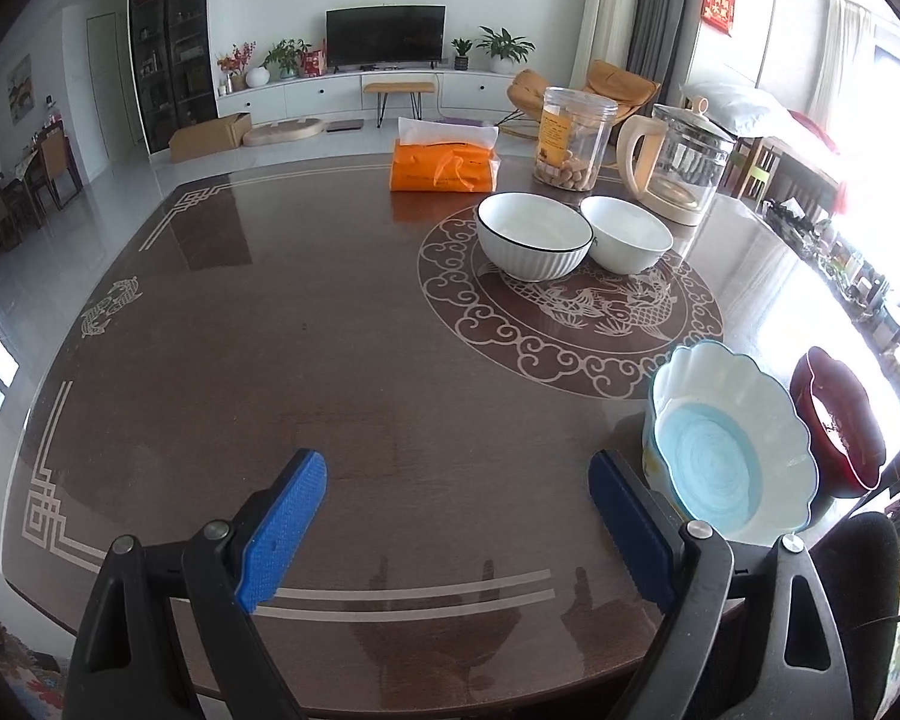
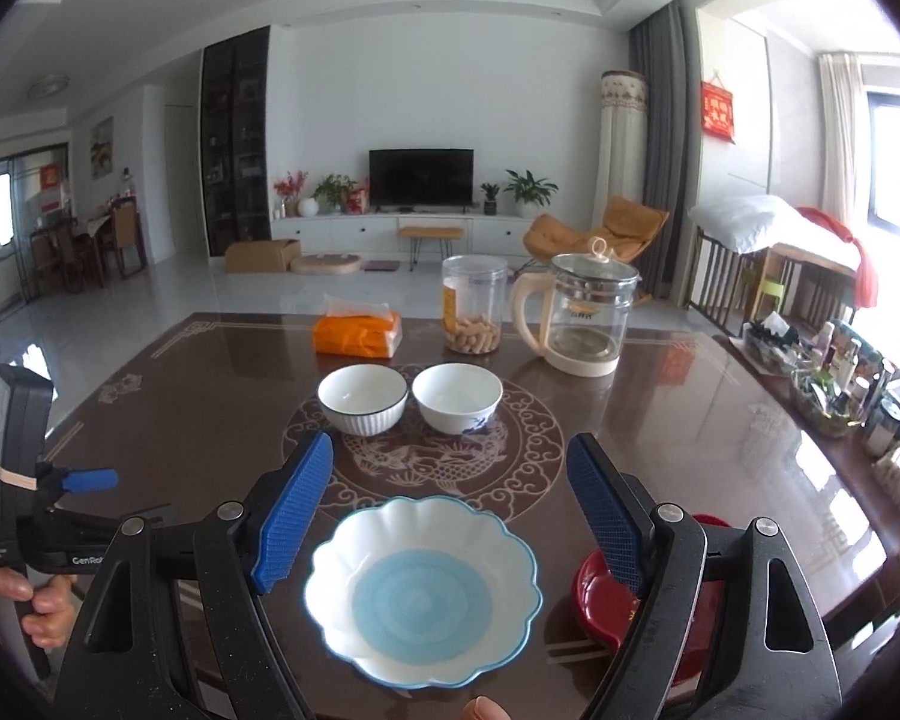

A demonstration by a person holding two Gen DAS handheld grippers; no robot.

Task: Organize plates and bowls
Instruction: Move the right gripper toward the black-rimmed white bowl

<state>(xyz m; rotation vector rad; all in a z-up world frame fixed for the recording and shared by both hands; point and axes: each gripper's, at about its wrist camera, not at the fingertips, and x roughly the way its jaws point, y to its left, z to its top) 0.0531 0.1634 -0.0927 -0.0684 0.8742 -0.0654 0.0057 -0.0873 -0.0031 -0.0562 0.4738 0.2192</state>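
Nearest, my right gripper (image 2: 450, 498) stands with jaws wide apart and nothing clamped; its blue pads (image 2: 294, 516) flank the scalloped bowl (image 2: 420, 588) from above, and whether they touch its rim cannot be told. That bowl, white with a pale blue centre, sits at the table's (image 2: 720, 420) near edge. Just to its right lies a red dish (image 2: 594, 594), partly hidden behind my right-hand finger. My left gripper (image 1: 457, 483) hangs over bare tabletop to the left of the scalloped bowl, jaws likewise spread and empty; in the right wrist view its body shows at the left edge, held by a hand (image 2: 42, 600). Farther on, on the round dragon emblem (image 2: 444, 462) at the table's middle, two white bowls stand side by side, touching or nearly so: a ribbed bowl (image 2: 363, 399) with a dark rim on the left, and a plain bowl (image 2: 457, 397) with a small blue mark on the right. Behind them, along the far side, sit an orange tissue pack (image 2: 357, 333), a clear jar (image 2: 473, 312) with snacks at the bottom, and a glass kettle (image 2: 585, 315) with a cream handle. Beyond the table, a television (image 2: 421, 177) stands against the white wall.
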